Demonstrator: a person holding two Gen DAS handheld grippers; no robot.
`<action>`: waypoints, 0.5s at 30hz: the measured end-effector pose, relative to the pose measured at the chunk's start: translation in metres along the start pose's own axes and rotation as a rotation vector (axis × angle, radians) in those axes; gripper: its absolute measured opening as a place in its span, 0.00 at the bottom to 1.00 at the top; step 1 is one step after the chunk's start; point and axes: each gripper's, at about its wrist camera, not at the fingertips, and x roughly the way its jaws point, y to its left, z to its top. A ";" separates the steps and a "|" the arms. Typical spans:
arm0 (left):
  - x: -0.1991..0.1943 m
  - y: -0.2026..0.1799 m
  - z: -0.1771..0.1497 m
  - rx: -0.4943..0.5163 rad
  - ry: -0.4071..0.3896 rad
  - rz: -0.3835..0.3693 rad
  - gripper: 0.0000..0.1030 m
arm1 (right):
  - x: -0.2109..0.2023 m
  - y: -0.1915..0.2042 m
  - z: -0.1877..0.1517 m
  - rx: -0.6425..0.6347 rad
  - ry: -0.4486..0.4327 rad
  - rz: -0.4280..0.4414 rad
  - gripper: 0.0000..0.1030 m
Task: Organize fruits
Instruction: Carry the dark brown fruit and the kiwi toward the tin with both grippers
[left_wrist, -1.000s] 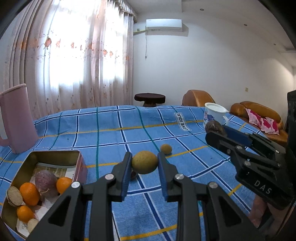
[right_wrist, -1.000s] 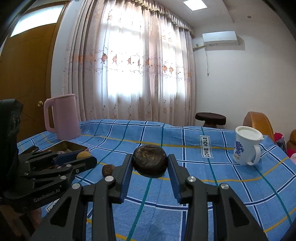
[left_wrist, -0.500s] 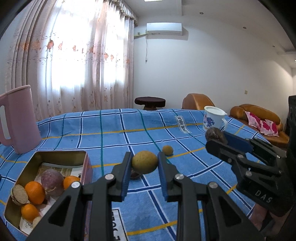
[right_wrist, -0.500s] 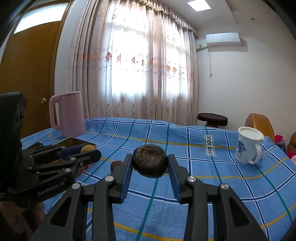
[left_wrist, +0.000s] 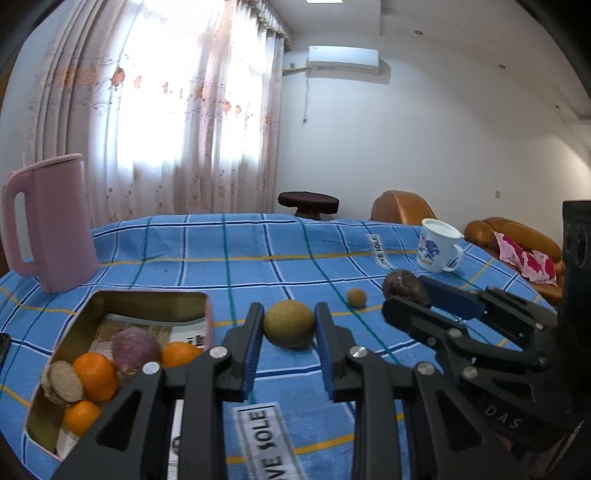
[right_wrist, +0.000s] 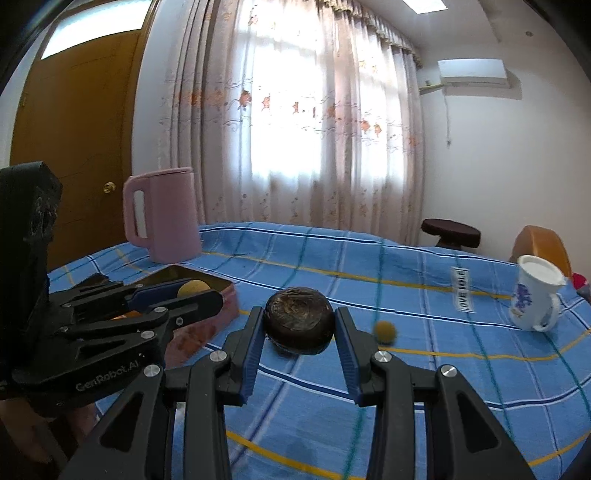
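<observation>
My left gripper (left_wrist: 289, 325) is shut on a yellow-green round fruit (left_wrist: 289, 323) and holds it above the blue checked cloth, right of the metal tin (left_wrist: 147, 299). The tin holds several oranges (left_wrist: 95, 376), a purple fruit (left_wrist: 136, 349) and a brown one. My right gripper (right_wrist: 298, 325) is shut on a dark brown wrinkled fruit (right_wrist: 298, 320); it also shows at the right of the left wrist view (left_wrist: 403, 287). A small yellow fruit (left_wrist: 356, 297) lies on the cloth beyond both grippers. The left gripper (right_wrist: 195, 291) with its fruit shows over the tin (right_wrist: 207, 325) in the right wrist view.
A pink kettle (left_wrist: 51, 221) stands at the far left behind the tin. A white mug with a blue print (left_wrist: 437, 249) stands at the far right of the table. A dark stool (left_wrist: 308, 201) and orange sofas (left_wrist: 513, 232) lie beyond the table.
Both grippers have swung left toward the tin, each still holding its fruit. The tin and kettle now sit closer to the middle of both views.
</observation>
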 end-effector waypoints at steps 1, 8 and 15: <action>-0.002 0.005 0.001 -0.003 0.001 0.009 0.28 | 0.003 0.003 0.002 0.000 0.003 0.013 0.39; -0.020 0.042 0.005 -0.046 -0.003 0.065 0.28 | 0.023 0.043 0.019 -0.032 0.020 0.119 0.39; -0.027 0.090 0.004 -0.109 0.027 0.133 0.28 | 0.044 0.080 0.025 -0.085 0.054 0.187 0.39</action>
